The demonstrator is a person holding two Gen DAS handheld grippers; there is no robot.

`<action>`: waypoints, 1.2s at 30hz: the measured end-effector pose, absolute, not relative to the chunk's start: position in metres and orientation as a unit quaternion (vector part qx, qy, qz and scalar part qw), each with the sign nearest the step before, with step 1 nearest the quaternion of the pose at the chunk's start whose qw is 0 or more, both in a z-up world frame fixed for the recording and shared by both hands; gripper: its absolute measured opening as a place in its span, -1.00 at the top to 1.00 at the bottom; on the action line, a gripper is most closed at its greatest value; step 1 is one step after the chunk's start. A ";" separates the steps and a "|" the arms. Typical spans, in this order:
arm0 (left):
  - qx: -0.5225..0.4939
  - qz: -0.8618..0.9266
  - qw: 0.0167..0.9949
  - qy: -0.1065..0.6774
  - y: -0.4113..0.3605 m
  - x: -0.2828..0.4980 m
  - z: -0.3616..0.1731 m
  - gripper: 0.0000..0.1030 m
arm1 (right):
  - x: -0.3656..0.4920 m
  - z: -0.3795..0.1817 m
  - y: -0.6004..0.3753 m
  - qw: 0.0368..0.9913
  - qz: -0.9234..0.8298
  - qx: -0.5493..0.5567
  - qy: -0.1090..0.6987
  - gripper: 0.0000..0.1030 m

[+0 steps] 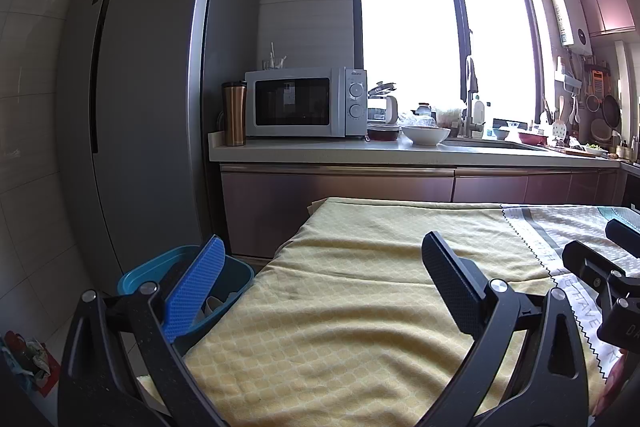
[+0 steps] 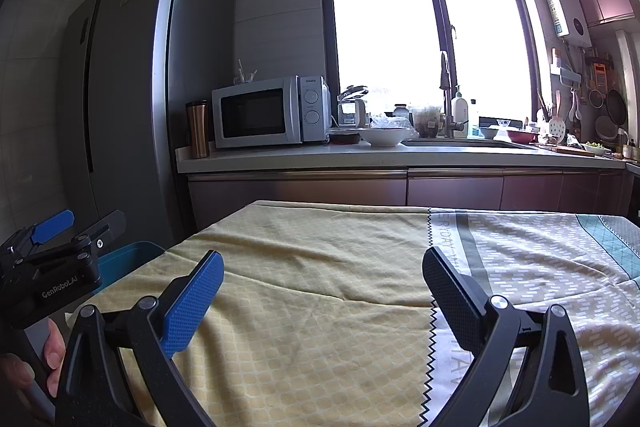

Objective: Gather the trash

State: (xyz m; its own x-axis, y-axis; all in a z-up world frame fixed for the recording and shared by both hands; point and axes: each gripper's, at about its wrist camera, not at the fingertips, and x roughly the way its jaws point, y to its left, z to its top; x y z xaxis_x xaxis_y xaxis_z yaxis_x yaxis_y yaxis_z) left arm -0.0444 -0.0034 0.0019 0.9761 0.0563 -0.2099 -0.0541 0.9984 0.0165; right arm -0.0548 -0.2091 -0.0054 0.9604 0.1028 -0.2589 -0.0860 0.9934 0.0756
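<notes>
"GenRobot.AI" marks the left tool (image 2: 76, 227); the tablecloth (image 2: 450, 243) reads "EVERYDAY"

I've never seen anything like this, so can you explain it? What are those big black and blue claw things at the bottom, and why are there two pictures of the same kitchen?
Those claws are grabbing tools. A person holds one in each hand, and each tool carries its own small camera looking out along its two fingers. So one picture comes from the left gripper and the other from the right gripper.

Both grippers are open and hold nothing. They hover over a table covered with a yellow cloth; no trash shows on it here. Beside the table stands a blue bin, likely where trash goes.

Behind are a counter with a microwave, a white bowl and a tall fridge.
</notes>
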 end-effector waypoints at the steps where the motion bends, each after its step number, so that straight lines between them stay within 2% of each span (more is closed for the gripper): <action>1: 0.005 0.028 0.994 0.106 -0.003 -0.044 0.002 -0.89 | -0.055 -0.005 -0.209 0.990 0.048 0.032 0.132 -0.87; 36: 0.005 0.026 0.994 0.110 -0.005 -0.039 -0.001 -0.89 | -0.057 -0.002 -0.212 0.990 0.045 0.033 0.131 -0.87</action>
